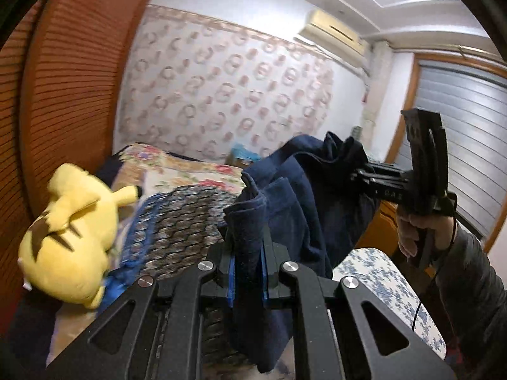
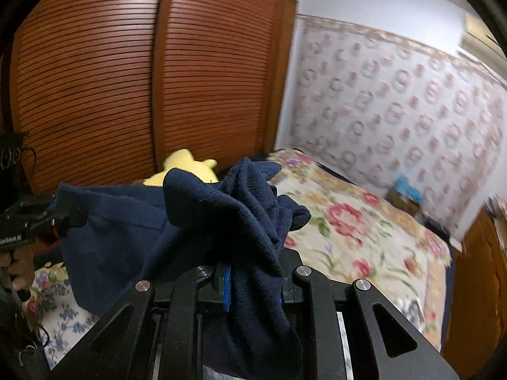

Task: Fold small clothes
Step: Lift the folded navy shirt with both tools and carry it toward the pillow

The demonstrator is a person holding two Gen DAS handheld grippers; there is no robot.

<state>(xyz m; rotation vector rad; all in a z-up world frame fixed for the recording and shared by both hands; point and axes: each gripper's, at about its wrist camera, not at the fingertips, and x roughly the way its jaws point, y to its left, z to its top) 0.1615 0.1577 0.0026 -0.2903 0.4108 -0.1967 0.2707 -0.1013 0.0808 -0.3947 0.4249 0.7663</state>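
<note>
1. Biggest thing around is the slatted wooden wardrobe (image 2: 152, 79); it fills most of the right wrist view behind everything.
2. Next, the wallpapered wall (image 1: 228, 88) with a ring pattern, an air conditioner (image 1: 336, 31) high up on it, and a shuttered window (image 1: 459, 145) at the right.
3. The bed (image 2: 364, 231) takes up the floor space, covered with a floral spread; there's also a honeycomb-patterned blanket (image 1: 177, 221) and a blue-flowered sheet (image 1: 389, 281) on the near side.
4. The navy garment (image 1: 304, 196) is up in the air over the bed, strung between both tools and bunched up, so it blocks a good chunk of the view from either camera.
5. A yellow plush toy (image 1: 66, 234) lies on the bed by the wardrobe; from the right side it's half hidden behind the cloth.
6. Left tool (image 1: 247, 269): nearly closed, pinching a rolled edge of the garment.
7. Right tool (image 2: 253, 272): same deal, jaws clamped on a thick wad of the fabric. A hand (image 1: 418, 231) in a dark sleeve is gripping its handle.
8. A small blue-topped box (image 2: 405, 193) sits by the wall, a bit blurry.
</note>
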